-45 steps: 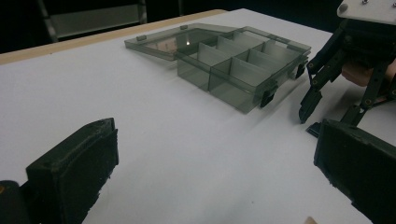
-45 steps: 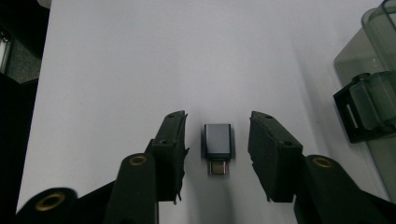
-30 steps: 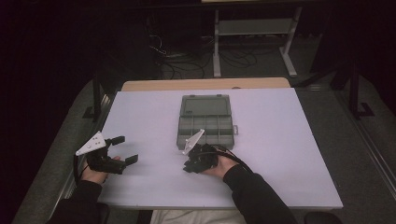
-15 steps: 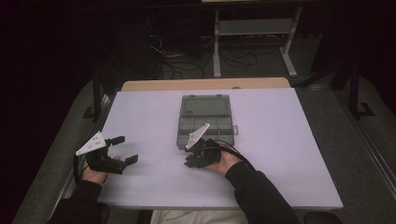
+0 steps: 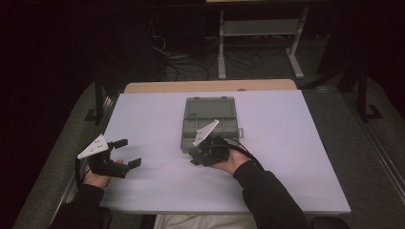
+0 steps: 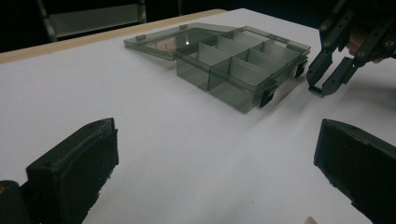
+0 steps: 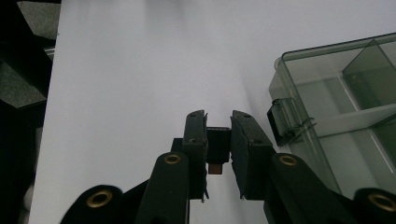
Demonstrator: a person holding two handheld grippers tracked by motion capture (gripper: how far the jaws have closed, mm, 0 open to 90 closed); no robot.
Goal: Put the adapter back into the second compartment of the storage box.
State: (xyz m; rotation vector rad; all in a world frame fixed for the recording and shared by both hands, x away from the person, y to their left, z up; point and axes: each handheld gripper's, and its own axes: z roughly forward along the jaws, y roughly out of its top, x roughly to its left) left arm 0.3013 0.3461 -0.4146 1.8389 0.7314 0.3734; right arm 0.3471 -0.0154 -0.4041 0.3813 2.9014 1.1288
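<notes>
A smoky clear organizer box lies open at the middle of the white table, its lid flat behind it and its compartments bare. My right gripper hovers just off the box's near left corner. It is shut on a small black plug-like piece with a coppery end, pinched between the pads. In the left gripper view that gripper hangs beside the box's front latch. My left gripper rests near the table's front left with its jaws wide apart and nothing between them.
The white board has free room to the right of the box and between the two hands. A wooden strip edges its far side. Beyond it, on the dark floor, are cables and a metal rack.
My right hand has lifted a little and drifted toward the box with the small black piece still held. The left hand has stayed put.
</notes>
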